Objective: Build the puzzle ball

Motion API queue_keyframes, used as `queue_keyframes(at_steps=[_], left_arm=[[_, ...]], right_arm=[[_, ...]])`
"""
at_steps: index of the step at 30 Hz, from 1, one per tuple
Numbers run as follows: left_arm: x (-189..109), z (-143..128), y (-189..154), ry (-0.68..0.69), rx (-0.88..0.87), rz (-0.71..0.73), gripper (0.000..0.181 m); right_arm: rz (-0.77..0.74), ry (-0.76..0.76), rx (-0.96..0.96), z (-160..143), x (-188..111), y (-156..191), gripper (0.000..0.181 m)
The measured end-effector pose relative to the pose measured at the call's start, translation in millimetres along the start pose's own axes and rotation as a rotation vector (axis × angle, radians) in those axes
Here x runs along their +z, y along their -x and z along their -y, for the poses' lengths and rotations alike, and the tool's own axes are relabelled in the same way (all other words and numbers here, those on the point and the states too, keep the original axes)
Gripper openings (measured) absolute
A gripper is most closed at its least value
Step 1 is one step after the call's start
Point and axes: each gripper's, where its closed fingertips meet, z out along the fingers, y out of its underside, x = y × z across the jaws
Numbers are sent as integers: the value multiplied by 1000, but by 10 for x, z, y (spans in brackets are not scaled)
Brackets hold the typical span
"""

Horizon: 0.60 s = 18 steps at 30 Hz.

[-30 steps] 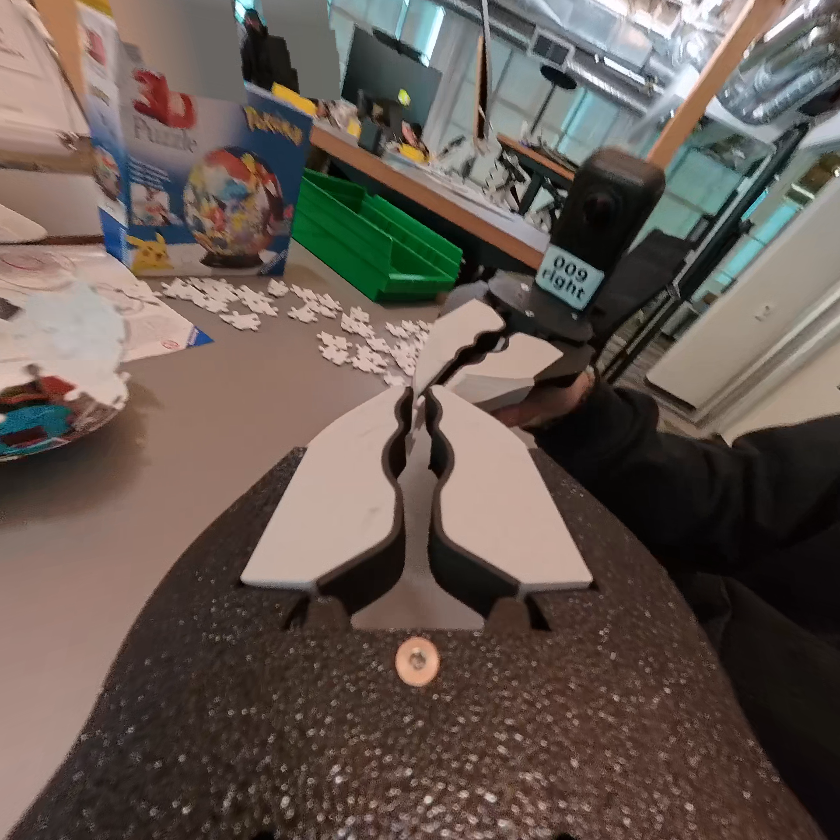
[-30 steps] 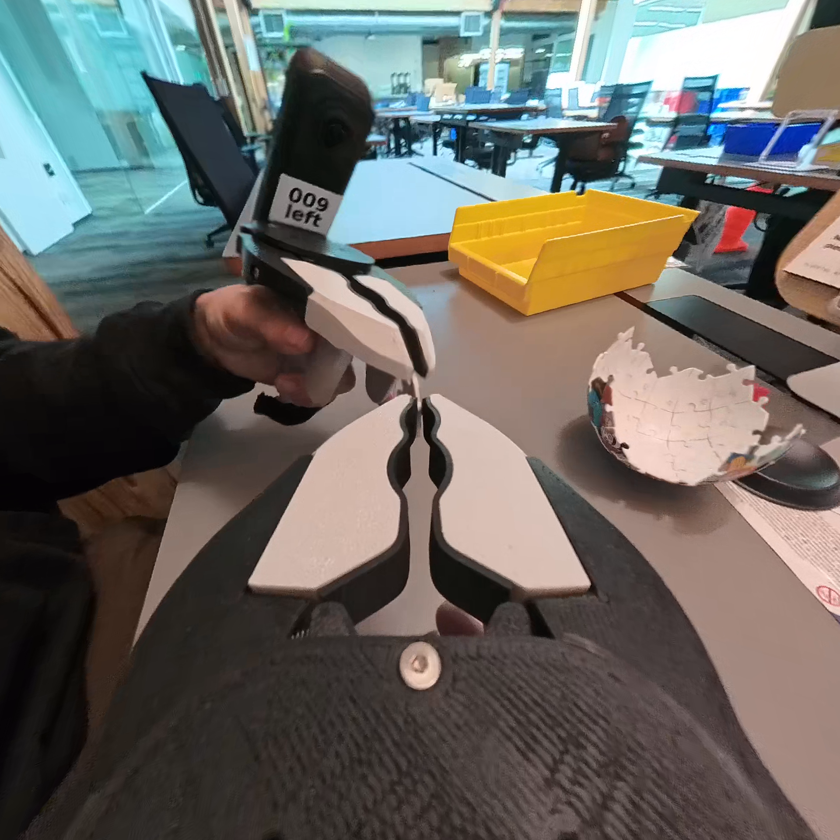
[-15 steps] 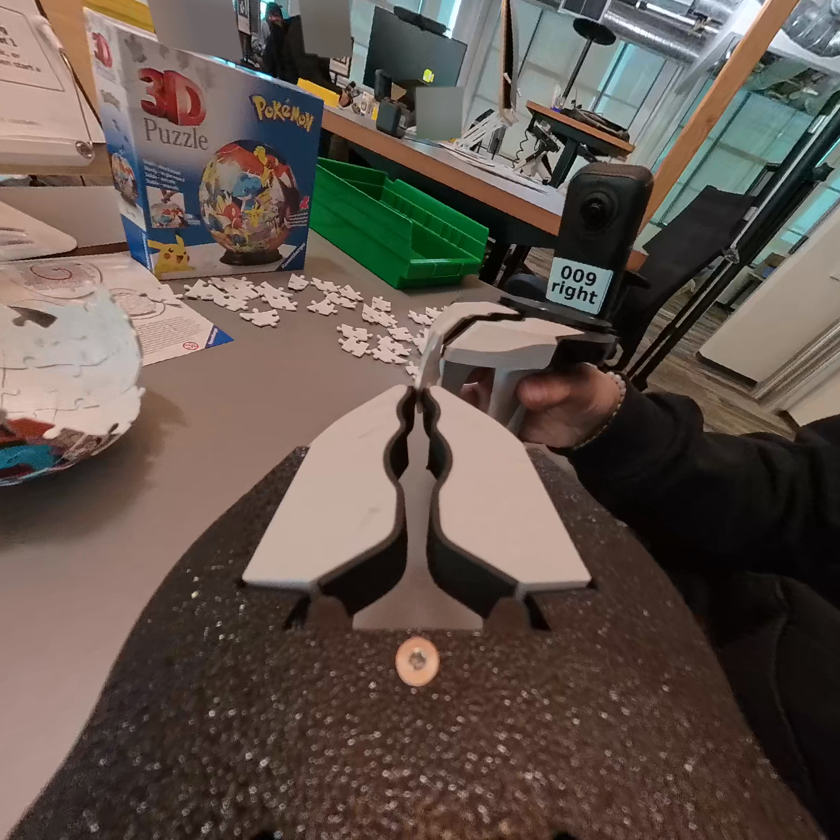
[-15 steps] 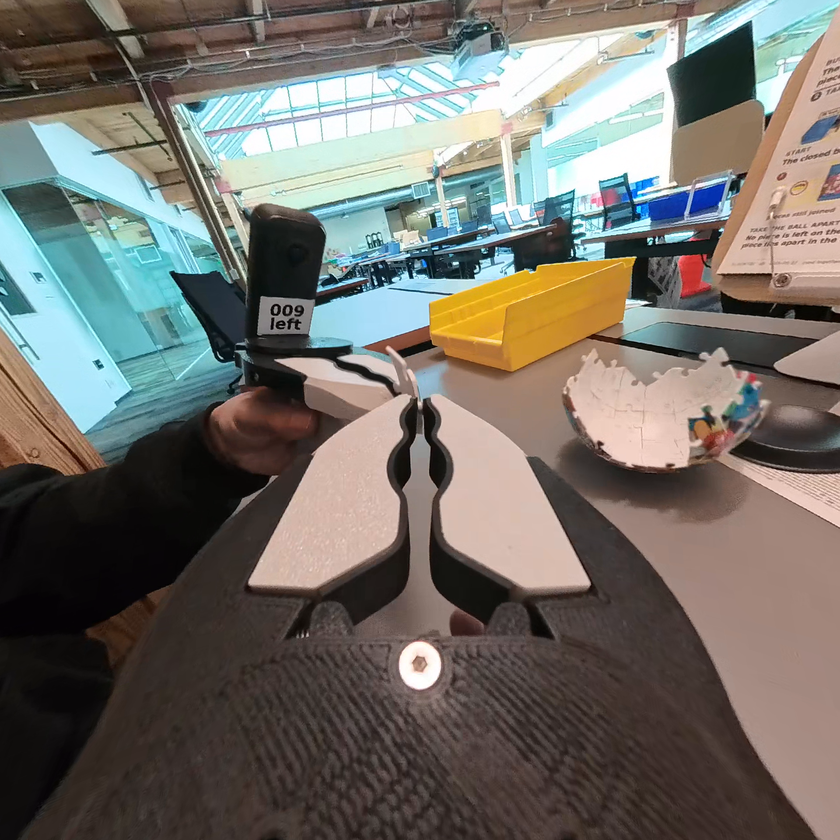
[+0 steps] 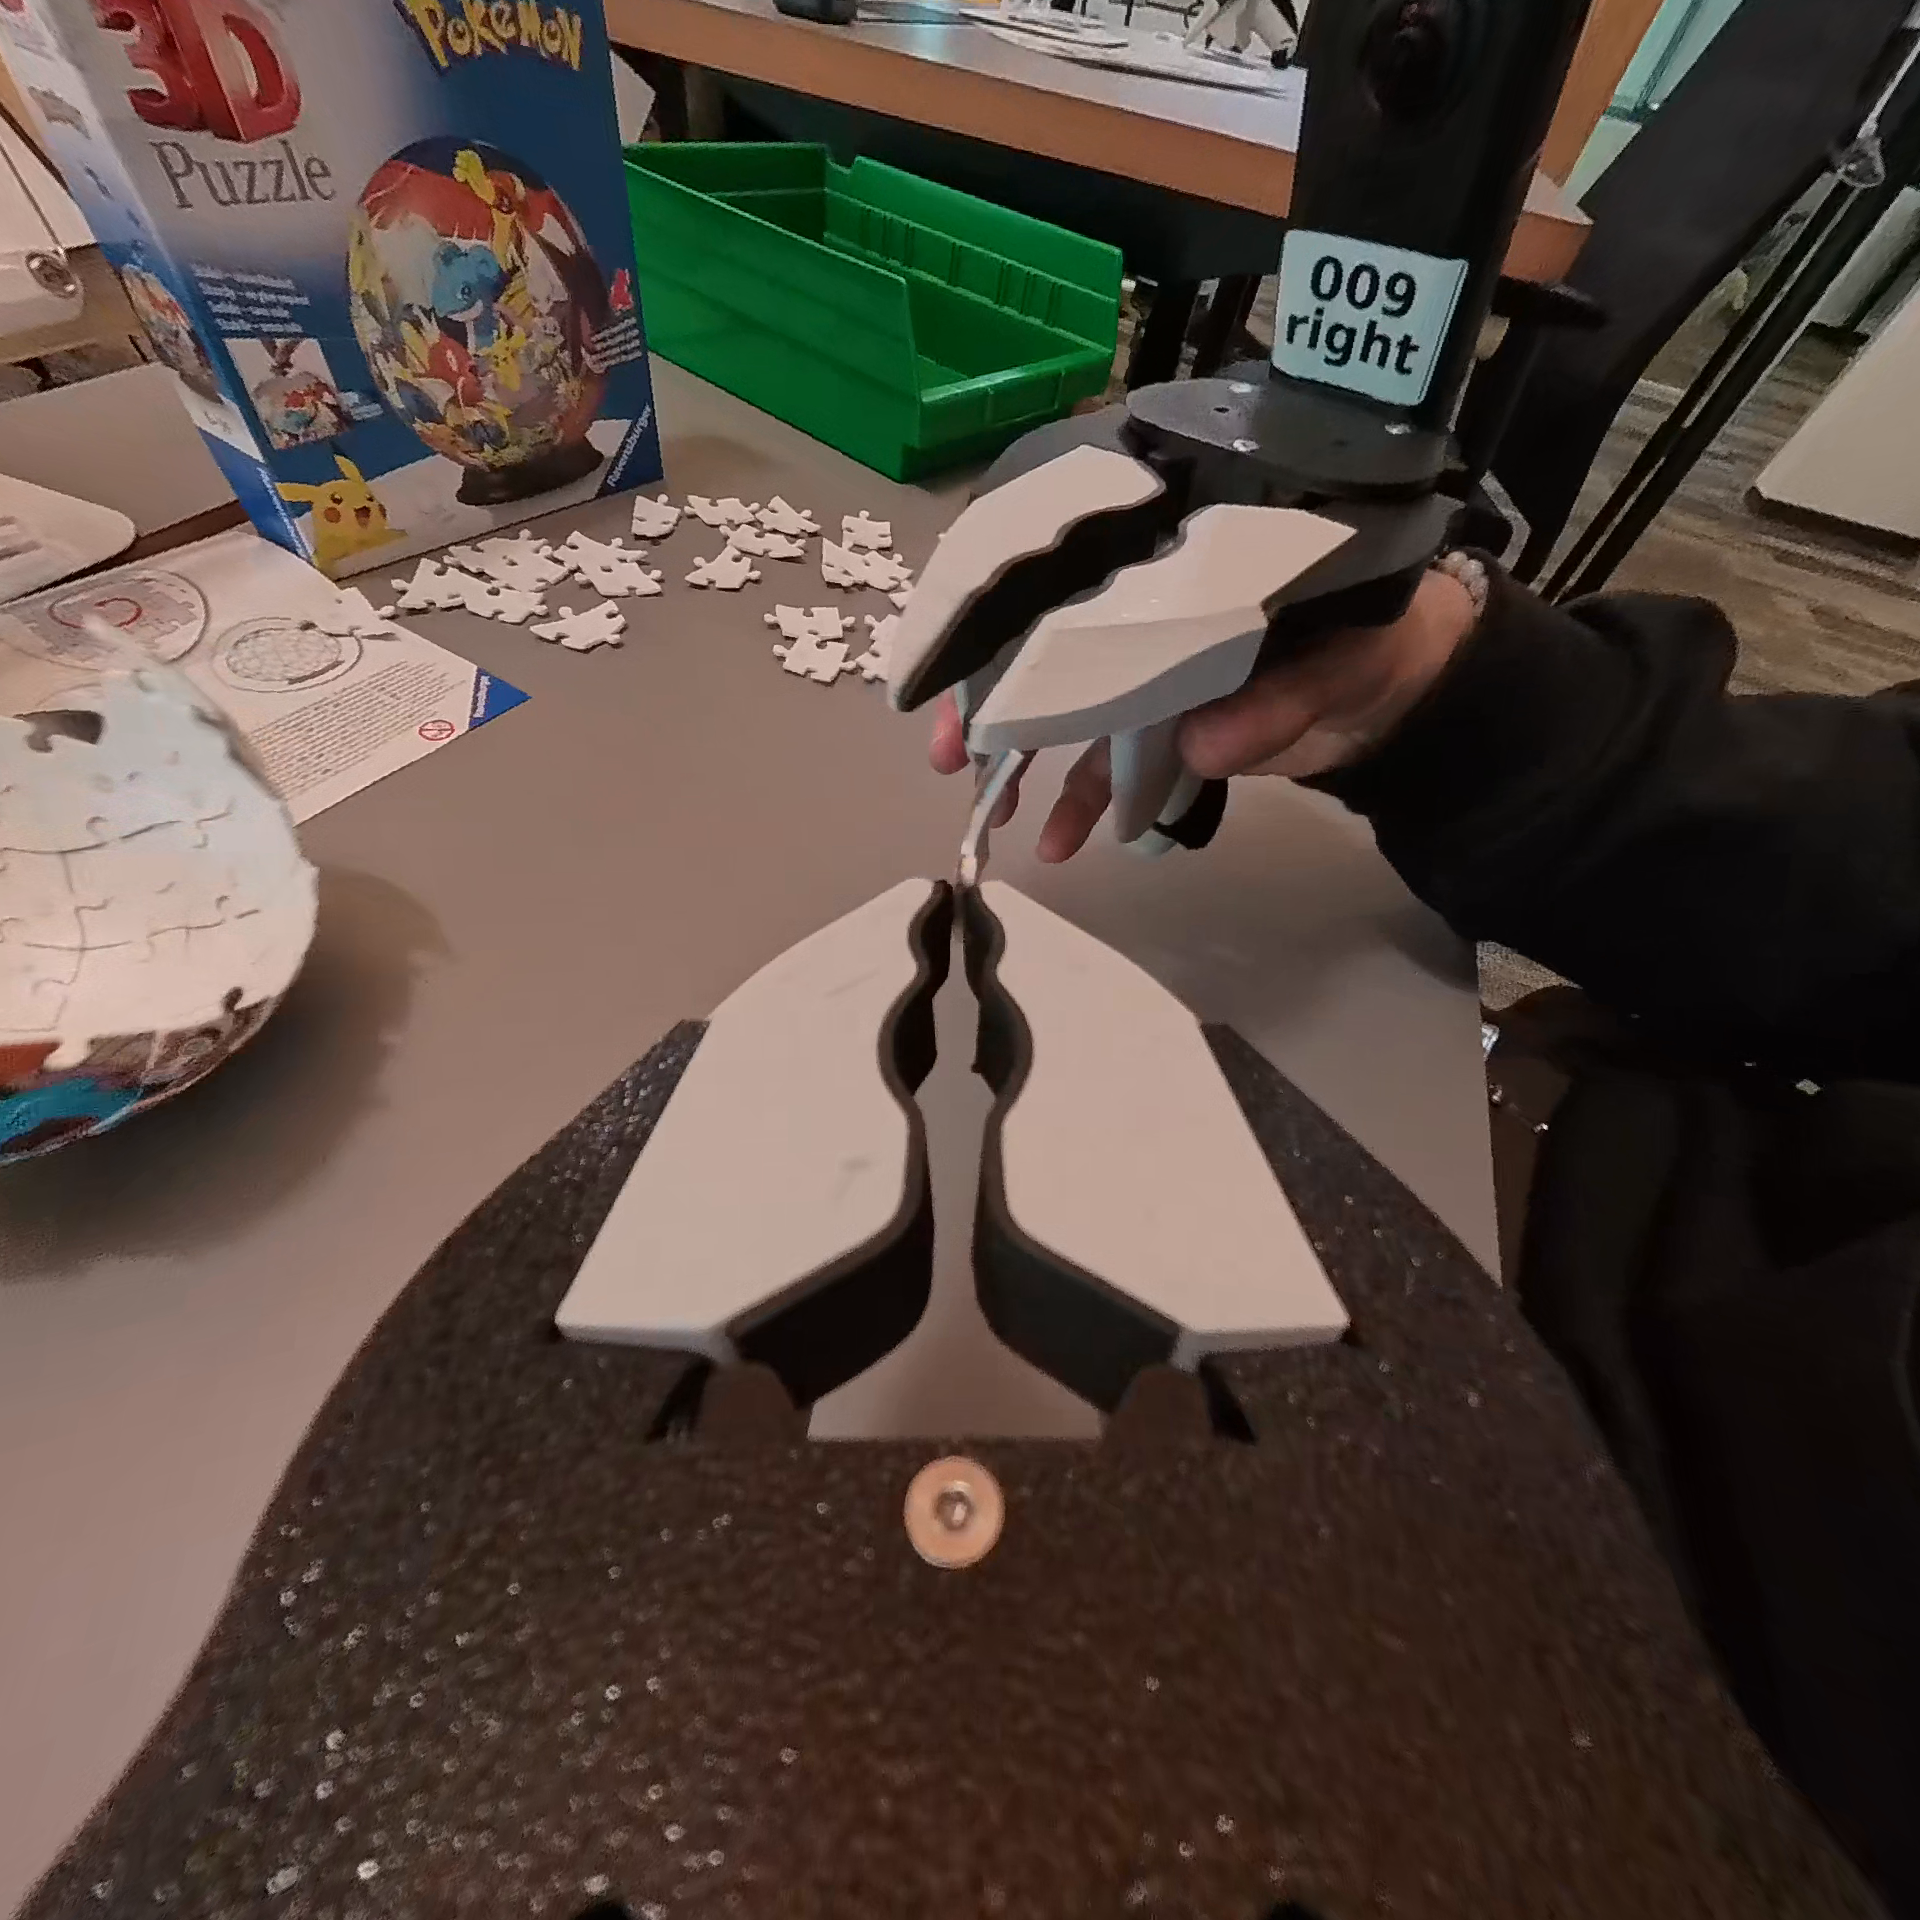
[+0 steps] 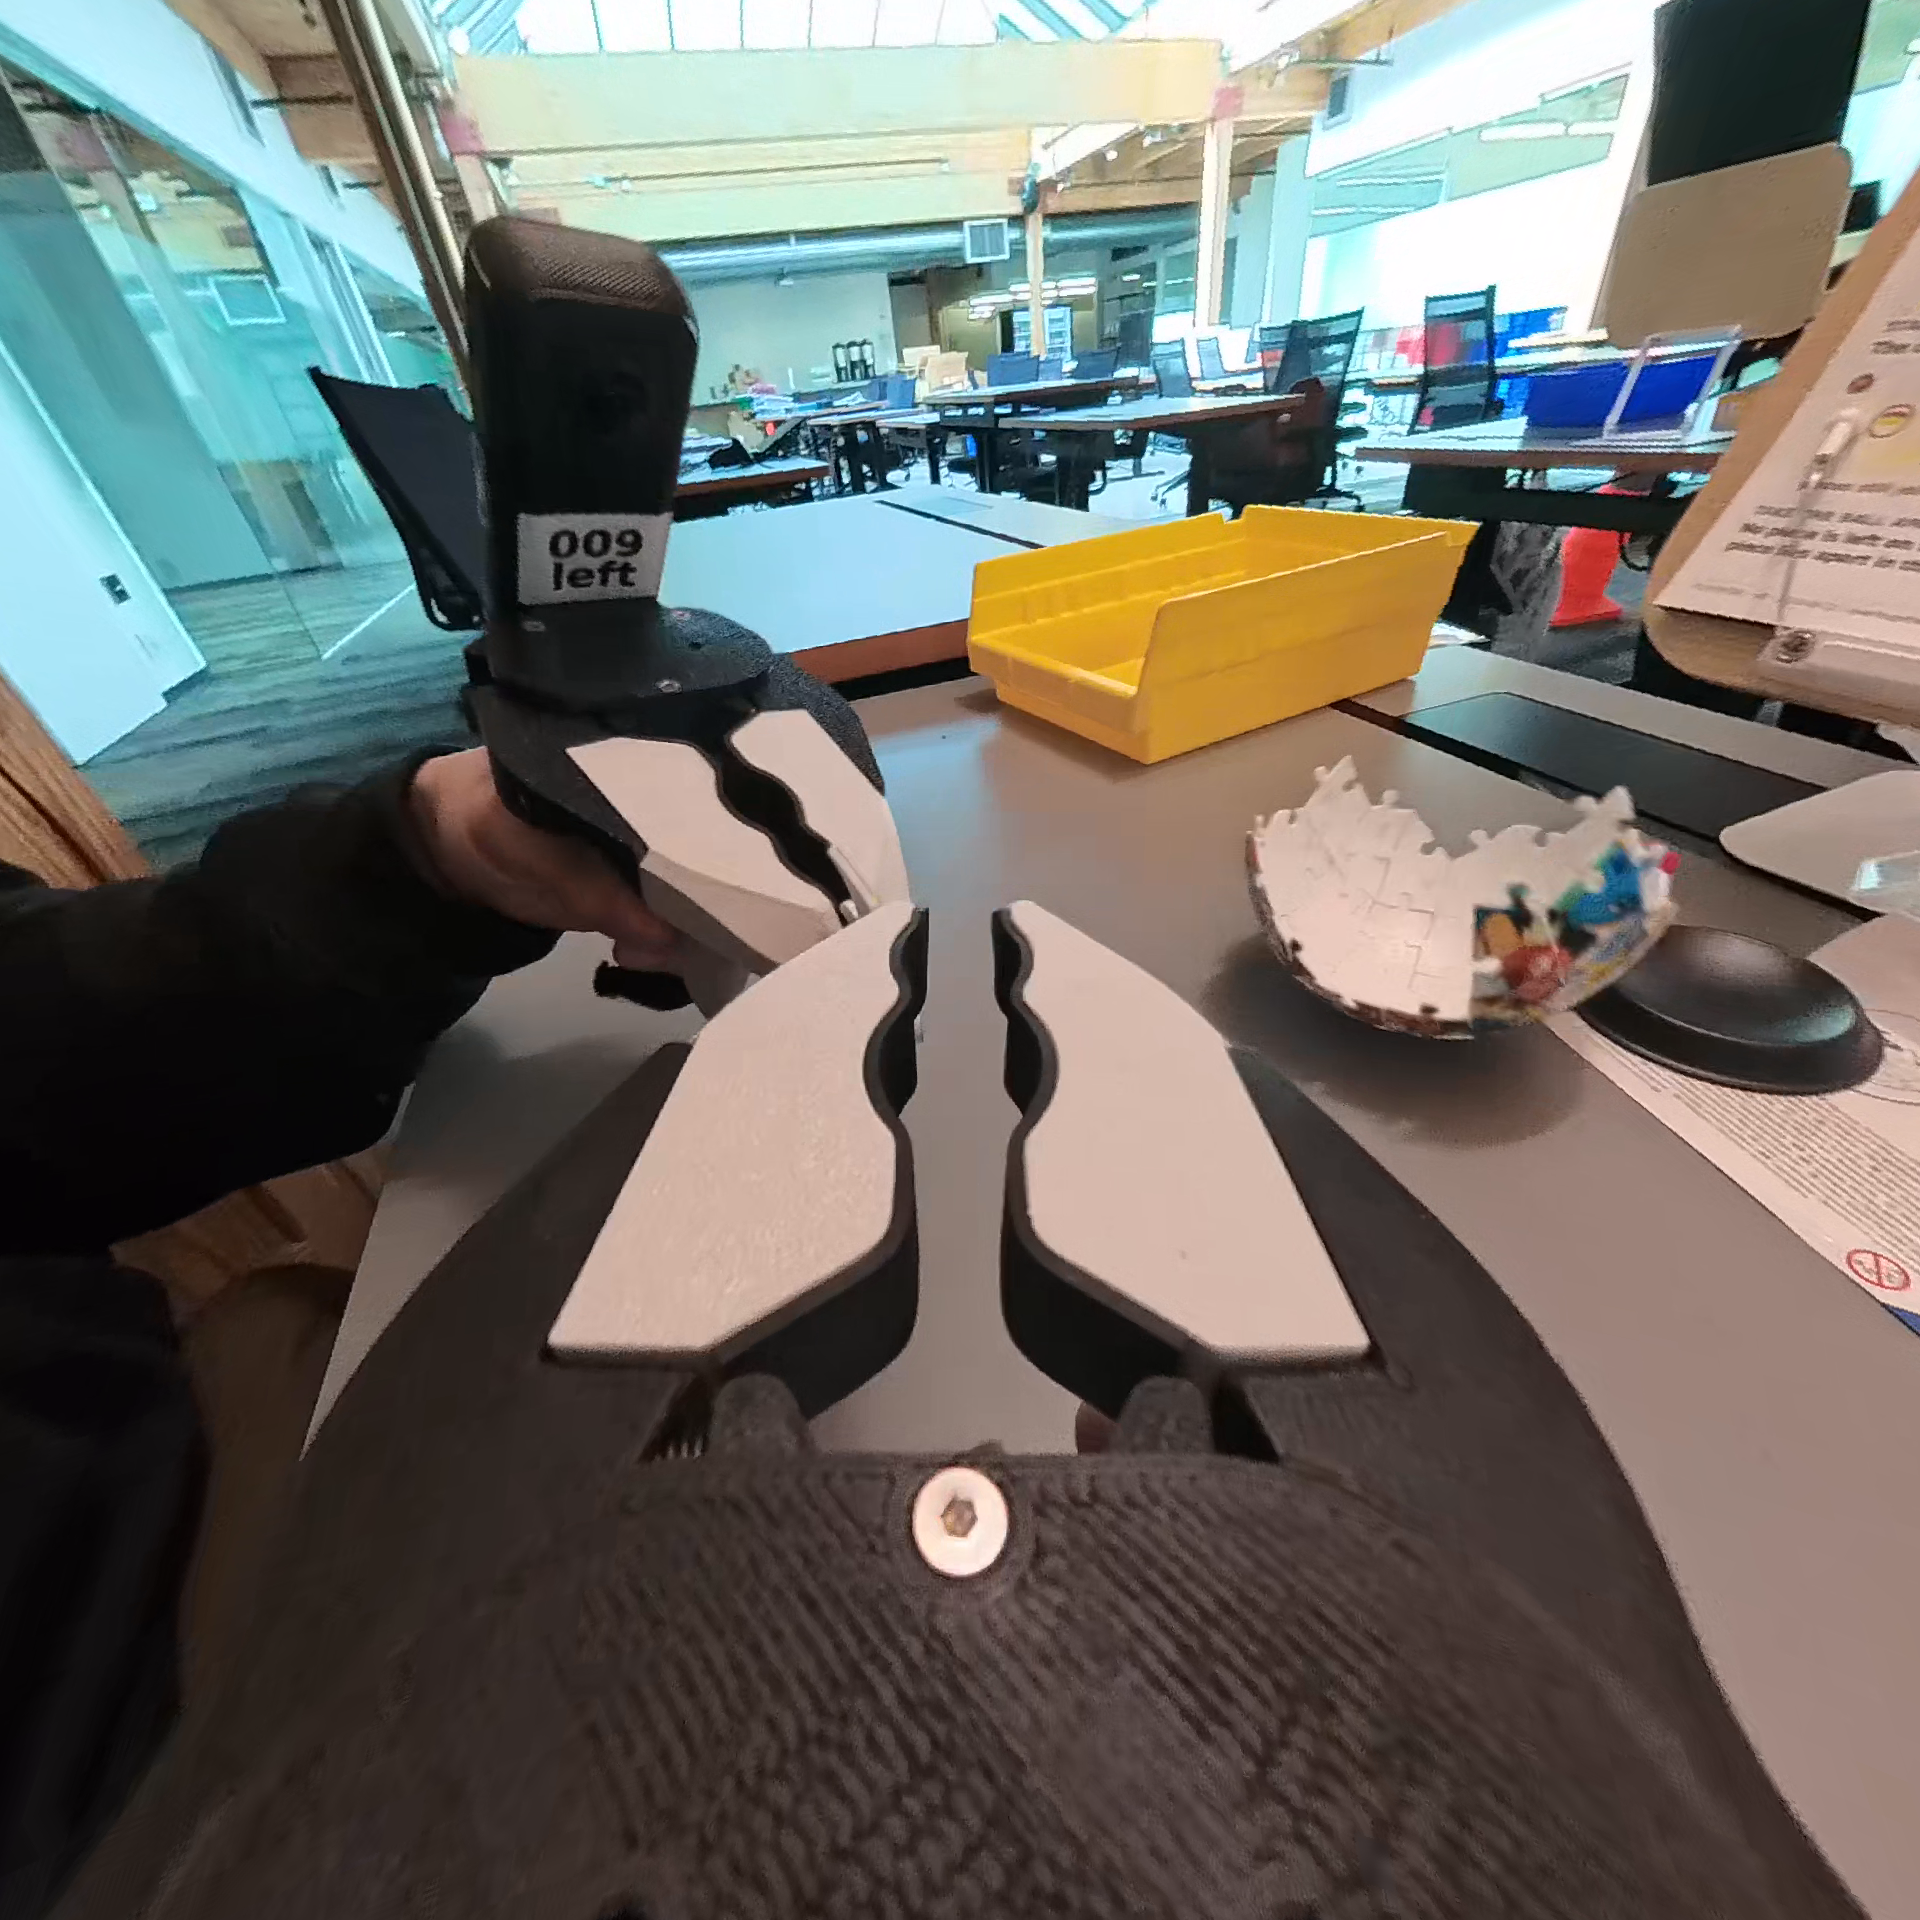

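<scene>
Resting on the grey table [image 5: 644, 831], the half-built puzzle ball [image 6: 1455, 925] waits near you, loose pieces [image 5: 623, 582] scattered beyond. You are mid-handover: your left gripper [image 5: 954, 894] pinches one white piece [image 5: 982, 821] by its tip, while your right gripper [image 6: 956, 920] stands parted and empty. Next, carry that piece to the shell's open rim.

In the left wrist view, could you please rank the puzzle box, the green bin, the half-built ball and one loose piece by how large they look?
1. Puzzle box and green bin: alike in apparent size, so I won't rank them.
2. Half-built ball: cut off by the frame edge and nearer the camera, so unsure.
3. Loose piece: clearly smallest.
</scene>
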Motion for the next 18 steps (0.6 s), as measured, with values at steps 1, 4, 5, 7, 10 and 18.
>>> queue_keyframes(at_steps=[1,4,5,7,10,18], left_arm=[[-7,-17,11,7,3,1,2],[-32,-10,79,-14,-30,18,2],[-39,6,60,-28,-42,-3,2],[-45,38,17,-52,-41,-33,2],[-23,9,8,-36,-38,-39,2],[115,-164,-35,52,-25,-70,2]], right_arm=[[19,9,-7,-9,11,31,11],[72,72,-42,-93,36,121,17],[59,85,-62,-112,49,112,17],[55,85,-95,-123,74,126,10],[45,57,-115,-107,87,123,5],[131,81,-110,-186,10,155,4]])
